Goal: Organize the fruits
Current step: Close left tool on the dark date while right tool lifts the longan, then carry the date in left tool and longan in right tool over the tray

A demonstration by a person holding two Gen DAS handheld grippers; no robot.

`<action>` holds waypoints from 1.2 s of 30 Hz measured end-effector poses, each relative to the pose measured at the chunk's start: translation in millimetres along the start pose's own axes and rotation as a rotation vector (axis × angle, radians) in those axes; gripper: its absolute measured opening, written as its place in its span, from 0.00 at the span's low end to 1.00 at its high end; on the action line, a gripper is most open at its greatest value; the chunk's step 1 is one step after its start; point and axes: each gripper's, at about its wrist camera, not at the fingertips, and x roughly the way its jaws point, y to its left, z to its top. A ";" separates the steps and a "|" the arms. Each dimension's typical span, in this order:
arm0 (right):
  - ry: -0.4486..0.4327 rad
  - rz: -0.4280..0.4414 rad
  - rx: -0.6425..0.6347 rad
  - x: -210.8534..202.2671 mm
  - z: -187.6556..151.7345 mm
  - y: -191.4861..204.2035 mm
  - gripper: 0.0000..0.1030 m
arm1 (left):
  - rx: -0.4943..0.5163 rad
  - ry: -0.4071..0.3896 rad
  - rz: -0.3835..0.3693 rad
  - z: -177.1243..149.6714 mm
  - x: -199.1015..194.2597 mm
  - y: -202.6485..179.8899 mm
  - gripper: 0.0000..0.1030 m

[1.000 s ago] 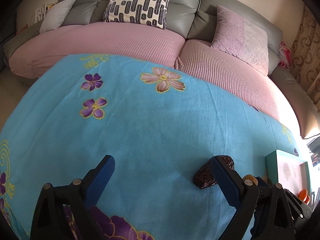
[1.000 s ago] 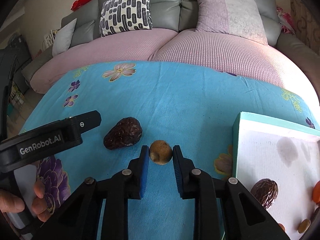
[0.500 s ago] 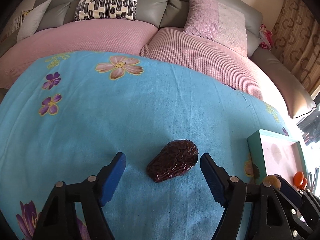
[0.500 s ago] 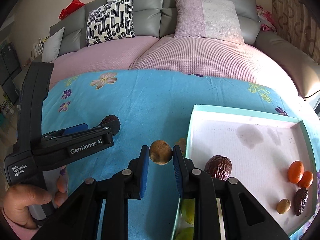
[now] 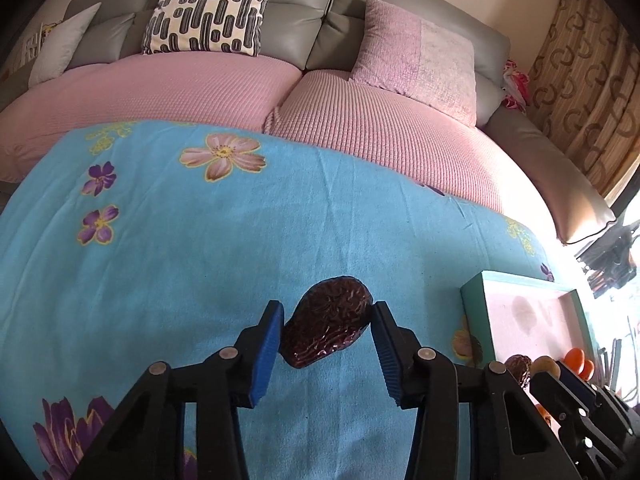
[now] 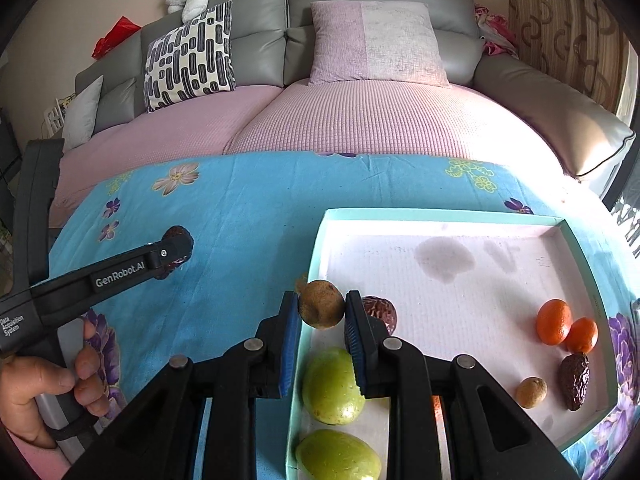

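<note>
A person's hand (image 6: pixel 38 390) at the far left of the right wrist view held the handle of the left hand-held gripper (image 5: pixel 327 330). Its blue pads (image 5: pixel 267 354) stood on either side of a dark wrinkled date (image 5: pixel 326 330) that lay on the blue flowered cloth (image 5: pixel 200 248) covering the tabletop, left of the tray. The pads sat right at the date's sides, but it could not be told whether they were already pressing it or only closing around it.

To the right of that date, the right hand-held gripper (image 6: pixel 322 320) was pinching a small brown round fruit (image 6: pixel 321 309) between its blue pads (image 6: pixel 289 344), holding it over the left rim of the teal tray (image 6: pixel 440 215).

Inside the tray, two green fruits (image 6: pixel 332 386) lay against the left wall, one nearer the camera than the other. Another wrinkled date (image 6: pixel 382 312) rested just right of the held brown fruit, partly hidden by the gripper's right finger. Toward the tray's right wall, two small oranges (image 6: pixel 554 321) touched each other; below them lay a second brown round fruit (image 6: pixel 531 392) and, beside it to the right, a dark date (image 6: pixel 575 381).

Behind the tabletop stood a grey sofa (image 6: pixel 256 40) with pink covers and cushions.
</note>
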 end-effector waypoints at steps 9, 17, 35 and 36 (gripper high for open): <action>-0.015 -0.103 0.107 -25.8 -15.3 -53.4 0.24 | 0.124 -0.029 -0.160 -0.3 -34.3 -60.0 0.46; 0.029 -0.140 0.184 -24.0 -23.9 -88.2 0.24 | 0.251 0.027 -0.223 -19.8 -27.4 -119.0 0.46; 0.121 -0.157 0.239 -6.0 -41.2 -117.6 0.24 | 0.274 0.072 -0.164 -35.6 2.0 -140.2 0.47; 0.120 -0.155 0.240 -6.7 -41.2 -117.6 0.24 | 0.267 0.070 -0.169 -35.0 2.3 -140.2 0.47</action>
